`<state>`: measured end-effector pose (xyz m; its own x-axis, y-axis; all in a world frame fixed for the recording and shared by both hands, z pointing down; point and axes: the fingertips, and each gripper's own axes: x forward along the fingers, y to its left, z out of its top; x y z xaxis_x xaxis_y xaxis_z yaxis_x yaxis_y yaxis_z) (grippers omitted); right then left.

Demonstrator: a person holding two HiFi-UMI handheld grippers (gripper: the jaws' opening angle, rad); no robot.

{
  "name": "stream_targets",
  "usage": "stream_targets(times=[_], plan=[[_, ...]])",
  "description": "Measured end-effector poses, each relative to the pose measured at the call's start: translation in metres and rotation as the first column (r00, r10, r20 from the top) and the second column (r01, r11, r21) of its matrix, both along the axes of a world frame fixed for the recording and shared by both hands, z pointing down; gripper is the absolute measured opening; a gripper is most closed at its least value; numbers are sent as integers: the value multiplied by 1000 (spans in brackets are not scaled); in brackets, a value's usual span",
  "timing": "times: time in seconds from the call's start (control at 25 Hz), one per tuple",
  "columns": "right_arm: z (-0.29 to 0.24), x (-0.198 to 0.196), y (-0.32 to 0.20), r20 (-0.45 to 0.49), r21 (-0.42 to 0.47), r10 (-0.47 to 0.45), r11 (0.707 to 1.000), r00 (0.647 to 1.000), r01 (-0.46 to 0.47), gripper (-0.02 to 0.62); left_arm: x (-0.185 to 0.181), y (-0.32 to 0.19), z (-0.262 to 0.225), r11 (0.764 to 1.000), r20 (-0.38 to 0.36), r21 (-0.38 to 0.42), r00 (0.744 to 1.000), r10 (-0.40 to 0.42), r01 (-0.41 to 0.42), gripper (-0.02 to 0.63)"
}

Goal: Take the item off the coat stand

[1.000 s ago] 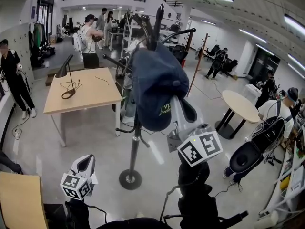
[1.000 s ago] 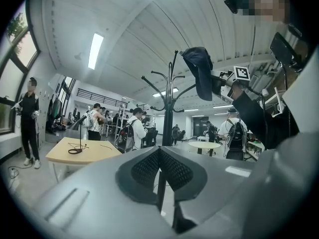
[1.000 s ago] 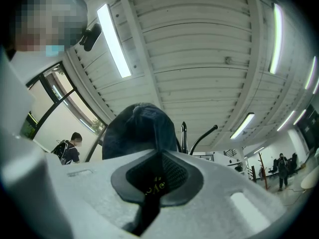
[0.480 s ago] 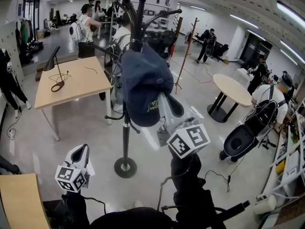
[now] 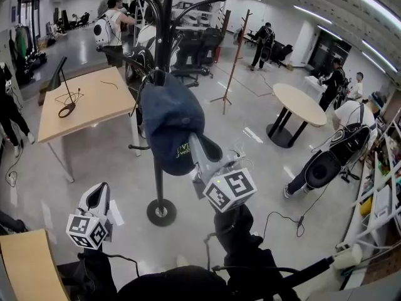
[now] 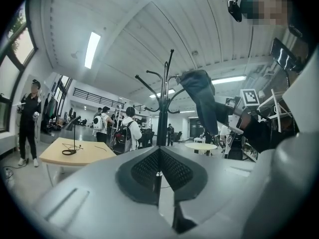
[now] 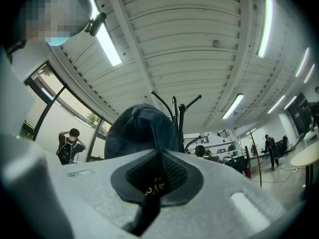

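The jaws of the right gripper [image 7: 158, 176] are pressed together on the edge of the cap [image 7: 142, 128]. Dark cloth with yellow lettering is pinched between the pads, and the crown bulges just beyond the tips. In the head view that gripper [image 5: 198, 154] reaches up from below to the lower rim of the cap [image 5: 169, 121]. The cap's top rests against a peg of the stand [image 5: 157, 187], partway up the pole. I cannot tell whether it is already free of the peg. The step in hand looks like the lift-off: grip made, cap not yet clear. The next move probably calls for raising the cap off the peg, then drawing it away with a firm pinch. The left gripper [image 5: 95, 200] hangs low, well apart from the cap, its jaws closed on nothing.
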<state>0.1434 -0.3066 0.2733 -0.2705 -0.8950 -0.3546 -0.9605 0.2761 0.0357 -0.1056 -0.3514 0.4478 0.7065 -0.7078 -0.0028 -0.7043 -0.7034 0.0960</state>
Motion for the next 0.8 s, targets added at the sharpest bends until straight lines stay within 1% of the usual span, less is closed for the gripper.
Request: stream_targets(times=[0.32, 0.56, 0.8], plan=[[31, 14, 6, 14, -50, 26, 998, 1000, -25, 6, 8, -4, -2, 1000, 6, 7, 1000, -2, 2, 3], [69, 27, 20, 37, -104, 45, 994, 998, -41, 6, 13, -5, -2, 1000, -2, 4, 1000, -3, 3, 3], [96, 38, 26, 60, -139, 70, 988, 996, -62, 6, 22, -7, -3, 1000, -11, 9, 1000, 4, -4, 3]])
